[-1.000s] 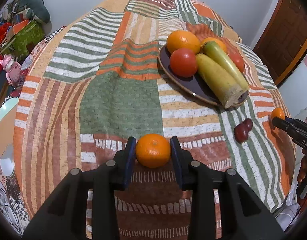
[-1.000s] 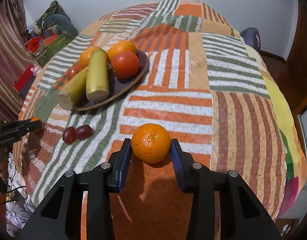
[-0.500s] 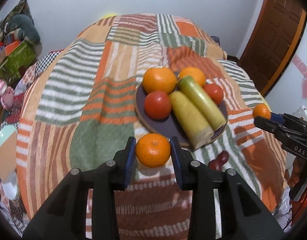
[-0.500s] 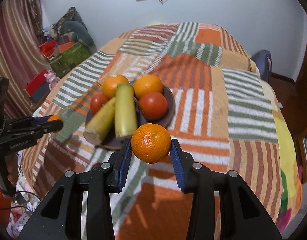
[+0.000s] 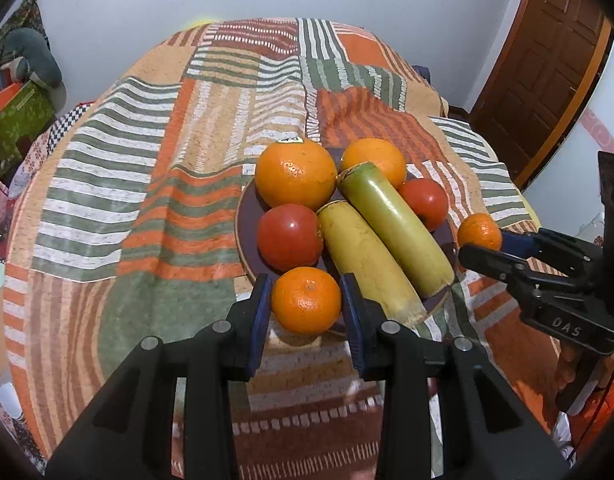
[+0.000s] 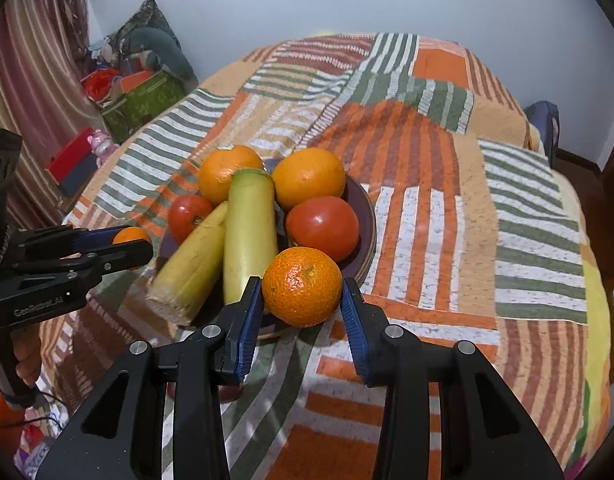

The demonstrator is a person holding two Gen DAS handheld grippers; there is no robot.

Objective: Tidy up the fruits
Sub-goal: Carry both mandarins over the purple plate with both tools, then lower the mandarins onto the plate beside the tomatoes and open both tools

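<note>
My left gripper [image 5: 306, 300] is shut on a small tangerine [image 5: 306, 301] and holds it at the near rim of a dark brown plate [image 5: 245, 224]. My right gripper [image 6: 302, 292] is shut on another tangerine [image 6: 302, 286] at the plate's [image 6: 367, 220] near rim on its side. The plate holds two oranges [image 5: 295, 174], two tomatoes [image 5: 290, 237] and two long yellow-green fruits [image 5: 395, 226]. Each gripper with its tangerine shows in the other's view: the right one in the left wrist view [image 5: 479, 237], the left one in the right wrist view [image 6: 133, 242].
The plate stands on a round table under a striped patchwork cloth [image 5: 147, 184]. A brown door [image 5: 547, 80] is at the right. Boxes, cushions and a curtain [image 6: 27, 80] lie beyond the table's left side.
Both grippers have moved in toward the plate, each carrying its tangerine, from over the cloth to the plate's rim. The two dark grapes by the plate are hidden now.
</note>
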